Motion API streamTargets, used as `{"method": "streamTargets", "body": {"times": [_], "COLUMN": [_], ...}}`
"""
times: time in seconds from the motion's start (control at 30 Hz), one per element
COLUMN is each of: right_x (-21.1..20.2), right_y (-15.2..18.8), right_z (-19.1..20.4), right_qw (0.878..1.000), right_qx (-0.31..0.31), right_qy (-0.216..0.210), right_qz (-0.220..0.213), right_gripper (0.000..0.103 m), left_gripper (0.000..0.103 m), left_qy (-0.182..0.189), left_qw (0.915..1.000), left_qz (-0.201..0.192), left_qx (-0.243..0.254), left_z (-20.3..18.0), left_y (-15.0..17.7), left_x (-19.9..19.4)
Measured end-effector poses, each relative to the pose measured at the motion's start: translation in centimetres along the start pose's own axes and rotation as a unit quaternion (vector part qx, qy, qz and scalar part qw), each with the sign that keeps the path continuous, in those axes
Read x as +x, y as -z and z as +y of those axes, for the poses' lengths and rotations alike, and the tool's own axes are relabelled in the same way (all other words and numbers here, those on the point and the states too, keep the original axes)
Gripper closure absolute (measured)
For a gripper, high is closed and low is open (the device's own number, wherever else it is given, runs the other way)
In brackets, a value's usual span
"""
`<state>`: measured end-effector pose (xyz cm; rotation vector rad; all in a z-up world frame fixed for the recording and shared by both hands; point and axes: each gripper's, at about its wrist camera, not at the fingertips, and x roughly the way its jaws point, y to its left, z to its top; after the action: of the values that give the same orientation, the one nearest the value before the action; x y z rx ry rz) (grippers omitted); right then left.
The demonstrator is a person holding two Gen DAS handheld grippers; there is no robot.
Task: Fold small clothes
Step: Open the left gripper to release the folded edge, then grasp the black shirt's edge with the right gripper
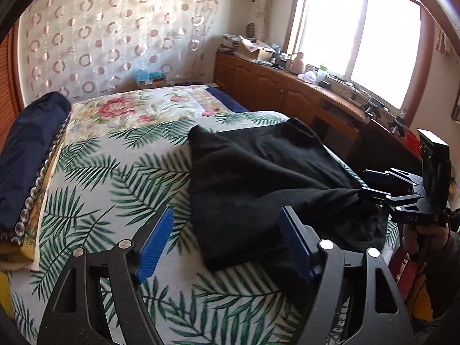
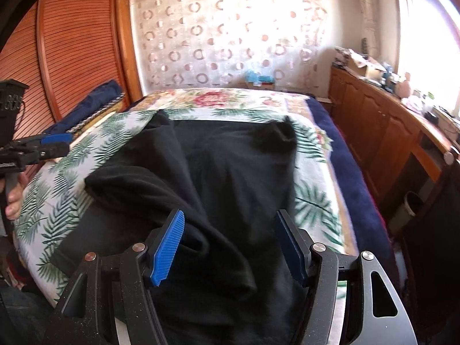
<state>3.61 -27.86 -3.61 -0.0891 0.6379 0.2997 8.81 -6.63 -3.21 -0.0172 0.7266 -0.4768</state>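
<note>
Black knit garment [image 1: 267,172], soft, limp and light by its look, lies rumpled on the leaf-print bedspread [image 1: 100,178]; left gripper [image 1: 227,241] stands apart over bare spread beside the garment's near-left corner (a likely hold); right gripper [image 2: 230,244] stands apart astride a raised fold, pads not pressing; open spread lies left, the bed's right edge and wooden cabinet [image 2: 382,132] close in.

The left tool [image 1: 225,244] points downward, its blue pads spread wide with nothing pinched. The right tool [image 2: 230,247] tilts downward too, pads apart; a hand [image 2: 13,198] grips the left handle.
</note>
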Motion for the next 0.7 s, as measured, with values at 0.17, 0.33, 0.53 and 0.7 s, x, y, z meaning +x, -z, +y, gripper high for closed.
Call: {"method": "streamTargets", "body": {"times": [0.17, 0.33, 0.53, 0.7], "right_x": [2.2, 3.2, 2.2, -0.4], "right_y": [0.0, -0.5, -0.7, -1.3], "right_z": [0.5, 0.1, 0.2, -0.2], "right_qw": [0.999, 0.998, 0.998, 0.999], "right_qx": [-0.017, -0.018, -0.031, -0.023], "right_qy": [-0.019, -0.034, -0.039, -0.027], "right_qz": [0.031, 0.045, 0.031, -0.006], "right_gripper": [0.036, 0.072, 0.094, 0.095], "left_gripper": [0.027, 0.027, 0.027, 0.027], "left_qy": [-0.015, -0.022, -0.021, -0.024], "left_qw": [0.9998, 0.9997, 0.9997, 0.9996], "left_qz": [-0.005, -0.008, -0.01, -0.013], "left_qx": [-0.012, -0.008, -0.011, -0.009], "left_z": [1.2, 1.7, 1.7, 1.6], "left_y": [0.9, 1.2, 1.2, 1.1], "left_x": [-0.2, -0.2, -0.2, -0.3]}}
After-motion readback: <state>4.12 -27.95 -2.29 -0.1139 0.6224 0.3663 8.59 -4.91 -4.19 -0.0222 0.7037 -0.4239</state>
